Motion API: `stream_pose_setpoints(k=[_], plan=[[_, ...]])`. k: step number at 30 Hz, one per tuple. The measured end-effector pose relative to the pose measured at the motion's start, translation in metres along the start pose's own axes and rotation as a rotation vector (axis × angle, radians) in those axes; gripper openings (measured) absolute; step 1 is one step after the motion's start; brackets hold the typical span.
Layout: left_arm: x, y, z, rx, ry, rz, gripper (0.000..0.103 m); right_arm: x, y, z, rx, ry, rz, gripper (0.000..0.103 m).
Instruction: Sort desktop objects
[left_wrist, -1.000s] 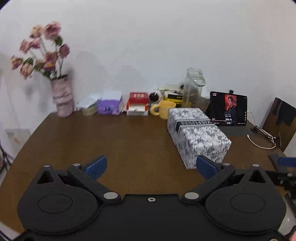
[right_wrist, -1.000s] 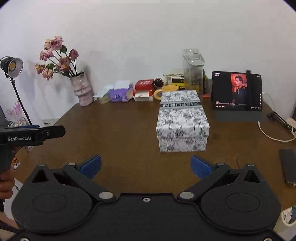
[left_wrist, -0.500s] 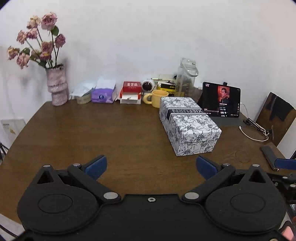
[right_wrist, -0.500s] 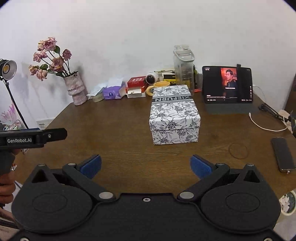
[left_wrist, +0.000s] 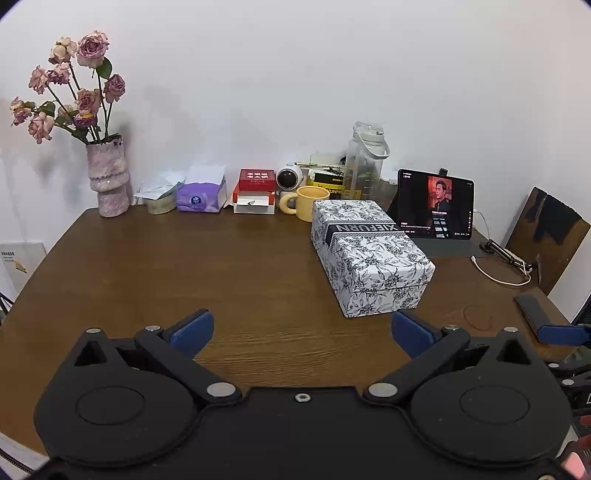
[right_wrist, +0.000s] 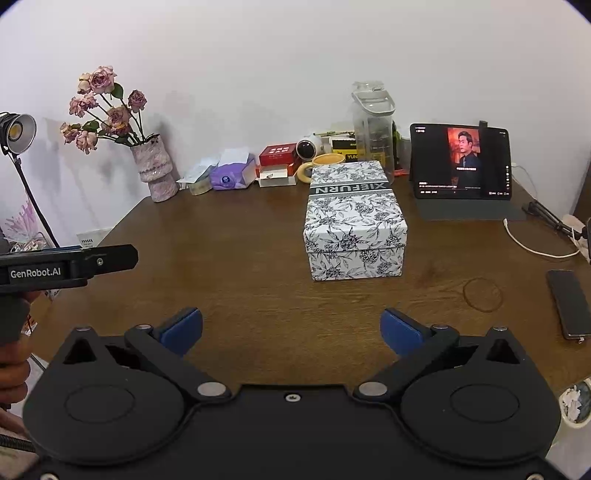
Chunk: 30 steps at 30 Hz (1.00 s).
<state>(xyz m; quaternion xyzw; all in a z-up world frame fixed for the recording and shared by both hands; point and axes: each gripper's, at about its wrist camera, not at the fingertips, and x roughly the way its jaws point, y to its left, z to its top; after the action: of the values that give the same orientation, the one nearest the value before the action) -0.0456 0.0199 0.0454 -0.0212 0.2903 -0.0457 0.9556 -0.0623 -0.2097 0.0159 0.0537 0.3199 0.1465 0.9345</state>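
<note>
Behind floral box, mug half hidden

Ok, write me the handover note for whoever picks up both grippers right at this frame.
Left gripper: open, empty, held over the near edge of the table.
Right gripper: open, empty, facing the patterned box.
The box sits mid-table with its lid on. Mug, red box, tissues and vase line the wall; tablet stands behind and to the right of the box, phone near the right edge.
Done: nothing visibly sorted.
Left: all the sorting.
</note>
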Motion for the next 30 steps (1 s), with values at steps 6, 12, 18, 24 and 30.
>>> stream_pose_setpoints(k=[6, 12, 18, 24, 30], plan=[[0.0013, 0.0013, -0.0002, -0.003, 0.008, -0.002, 0.103, 0.0005, 0.0002, -0.0012, -0.003, 0.003, 0.004, 0.103], [0.0021, 0.0016, -0.0001, -0.009, 0.009, -0.007, 0.103, 0.0012, -0.0001, -0.0021, -0.006, 0.006, 0.008, 0.103], [0.0028, 0.0, -0.0007, -0.005, 0.01, -0.01, 0.103, 0.0019, -0.0004, -0.0031, -0.009, 0.009, 0.012, 0.103], [0.0018, 0.0005, -0.0016, -0.007, 0.008, -0.012, 0.103, 0.0012, -0.0004, -0.0028, -0.012, 0.011, 0.015, 0.103], [0.0004, 0.0025, -0.0028, -0.011, 0.009, -0.009, 0.103, 0.0011, 0.0008, -0.0018, -0.016, 0.01, 0.017, 0.103]])
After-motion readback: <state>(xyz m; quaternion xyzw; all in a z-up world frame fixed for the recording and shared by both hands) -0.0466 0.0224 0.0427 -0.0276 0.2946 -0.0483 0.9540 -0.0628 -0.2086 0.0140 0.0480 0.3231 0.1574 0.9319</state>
